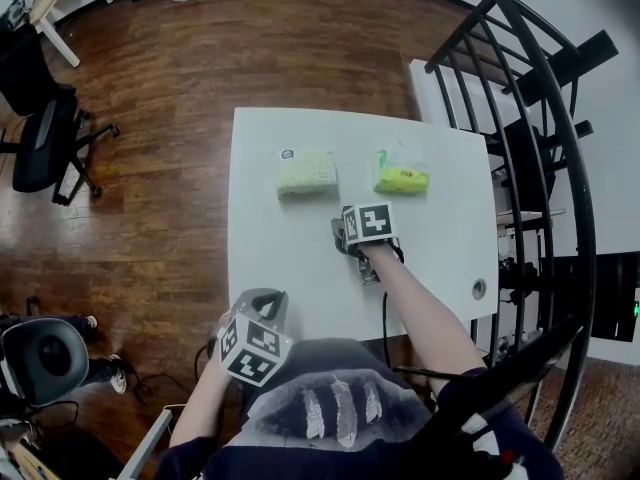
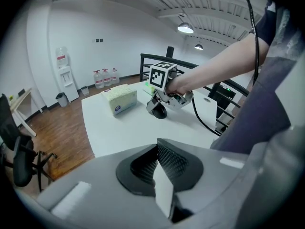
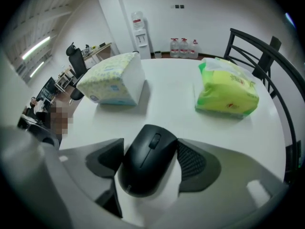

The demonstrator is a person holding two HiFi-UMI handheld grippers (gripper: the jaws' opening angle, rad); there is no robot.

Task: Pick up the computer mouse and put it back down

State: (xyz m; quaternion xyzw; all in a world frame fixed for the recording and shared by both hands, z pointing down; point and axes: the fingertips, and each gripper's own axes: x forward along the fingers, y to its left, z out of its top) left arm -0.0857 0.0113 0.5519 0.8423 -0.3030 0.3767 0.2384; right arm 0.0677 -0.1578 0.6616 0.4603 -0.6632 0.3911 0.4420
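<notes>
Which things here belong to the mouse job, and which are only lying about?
Job: computer mouse, right gripper around it, white table.
Lying about: pale tissue pack, bright green pack, left gripper at the table edge.

Black computer mouse (image 3: 147, 163), flat on table (image 3: 167, 104)

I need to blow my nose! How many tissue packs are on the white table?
2. In the head view, a pale pack lies left and a bright green pack right, both on the table beyond the mouse. None looks hidden.
</notes>
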